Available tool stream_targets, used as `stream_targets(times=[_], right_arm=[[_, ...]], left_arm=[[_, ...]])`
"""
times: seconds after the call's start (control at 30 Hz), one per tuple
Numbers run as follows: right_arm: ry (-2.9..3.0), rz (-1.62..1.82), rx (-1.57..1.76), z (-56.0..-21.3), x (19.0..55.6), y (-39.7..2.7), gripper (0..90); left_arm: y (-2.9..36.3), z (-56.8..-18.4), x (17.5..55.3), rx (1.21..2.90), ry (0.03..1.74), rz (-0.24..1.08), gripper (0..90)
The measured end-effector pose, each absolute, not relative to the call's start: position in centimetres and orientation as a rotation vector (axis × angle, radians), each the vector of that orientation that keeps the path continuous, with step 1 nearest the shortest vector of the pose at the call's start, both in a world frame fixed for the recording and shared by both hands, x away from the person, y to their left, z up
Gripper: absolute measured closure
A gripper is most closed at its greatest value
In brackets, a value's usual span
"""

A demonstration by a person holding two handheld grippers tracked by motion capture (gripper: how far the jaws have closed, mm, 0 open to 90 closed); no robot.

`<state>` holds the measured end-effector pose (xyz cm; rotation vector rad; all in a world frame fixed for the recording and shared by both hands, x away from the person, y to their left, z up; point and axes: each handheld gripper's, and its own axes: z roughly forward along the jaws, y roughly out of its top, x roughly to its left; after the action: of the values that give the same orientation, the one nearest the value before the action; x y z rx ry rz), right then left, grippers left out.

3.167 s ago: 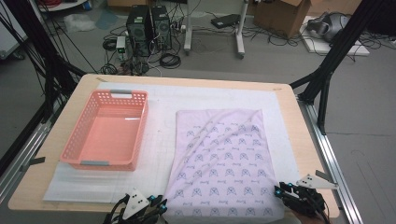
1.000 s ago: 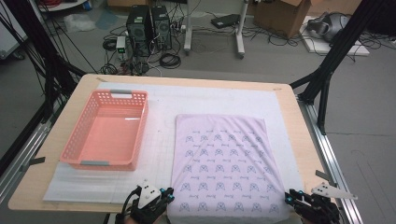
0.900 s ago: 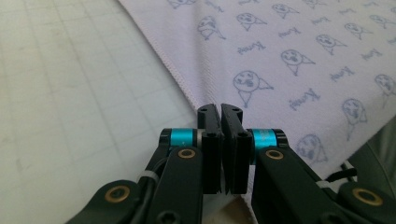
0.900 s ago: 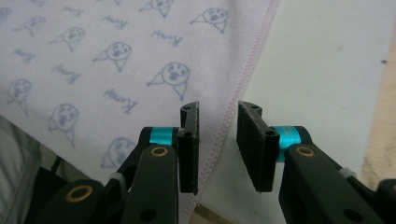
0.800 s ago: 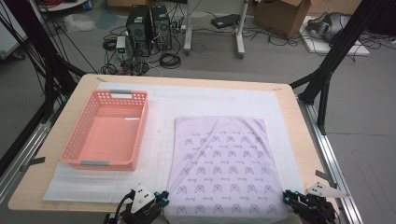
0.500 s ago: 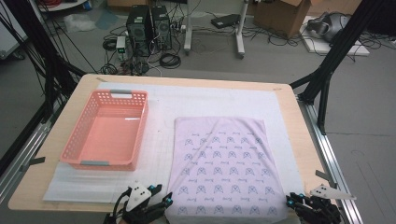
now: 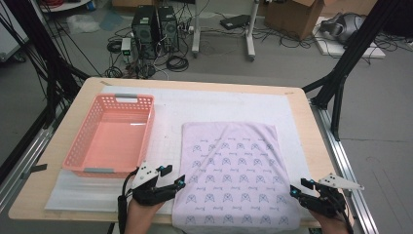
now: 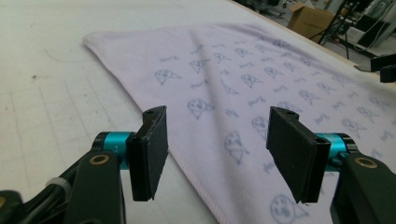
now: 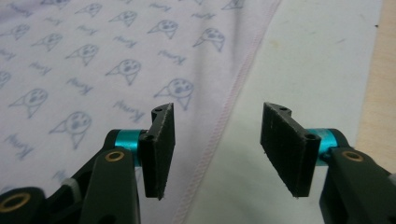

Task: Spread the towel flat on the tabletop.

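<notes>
At the near edge of the table both tools hover with nothing in them: the left gripper [image 7: 179,184] and the right gripper [image 7: 295,187] have jaws standing apart, having just been opening. Between them a pale lilac towel printed with small dog faces [image 7: 234,170] lies flat on a white foam mat [image 7: 219,105]. The print carries tiny script, too small to read. Left of it sits a salmon-pink plastic basket [image 7: 83,144]. Beyond the wooden tabletop [image 7: 308,124], black computer towers [image 7: 155,27] and cardboard boxes [image 7: 292,12] stand among floor cables.

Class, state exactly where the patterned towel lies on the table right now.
In the high view the patterned towel lies flat on the white mat, right of the pink basket, its near corners between the left gripper and right gripper.
</notes>
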<state>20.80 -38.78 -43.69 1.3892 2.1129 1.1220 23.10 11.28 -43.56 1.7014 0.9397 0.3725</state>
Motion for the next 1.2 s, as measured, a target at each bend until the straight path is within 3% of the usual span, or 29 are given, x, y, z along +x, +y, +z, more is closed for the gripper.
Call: stream_targets(times=[0.33,0.57,0.8,0.87,0.9,0.93,0.97,1.13,1.17,1.2], right_arm=[[2.119,1.112,1.408,-43.9,22.5,-38.9,46.2],[2.147,1.122,1.405,-44.4,23.3,-38.9,49.1],[2.151,1.138,1.382,-44.2,22.9,-38.7,48.8],[2.154,1.137,1.386,-44.2,22.9,-38.8,48.7],[2.154,1.138,1.386,-44.2,22.9,-38.8,48.6],[2.153,1.14,1.385,-44.2,22.9,-38.9,48.4],[2.152,1.142,1.377,-44.2,22.9,-38.9,48.2],[2.15,1.142,1.381,-44.1,22.7,-39.0,48.1],[2.148,1.143,1.382,-44.1,22.7,-39.1,48.0],[2.143,1.146,1.387,-44.1,22.7,-39.1,47.9]], left_arm=[[11.2,-43.5,24.2,1.688,0.977,0.398,39.5],[10.0,-44.4,27.8,1.777,1.057,0.399,52.9],[8.3,-44.9,31.0,1.867,1.145,0.446,56.3],[7.9,-45.1,31.6,1.931,1.173,0.46,62.8],[7.8,-45.1,31.6,1.948,1.164,0.495,70.2],[7.8,-45.0,31.8,1.953,1.162,0.493,85.4],[7.7,-44.9,31.9,1.953,1.181,0.509,87.1],[8.6,-45.0,32.2,1.92,1.222,0.56,87.1],[8.7,-44.9,32.1,1.904,1.225,0.569,84.8],[8.9,-44.8,32.0,1.876,1.219,0.555,76.9]])
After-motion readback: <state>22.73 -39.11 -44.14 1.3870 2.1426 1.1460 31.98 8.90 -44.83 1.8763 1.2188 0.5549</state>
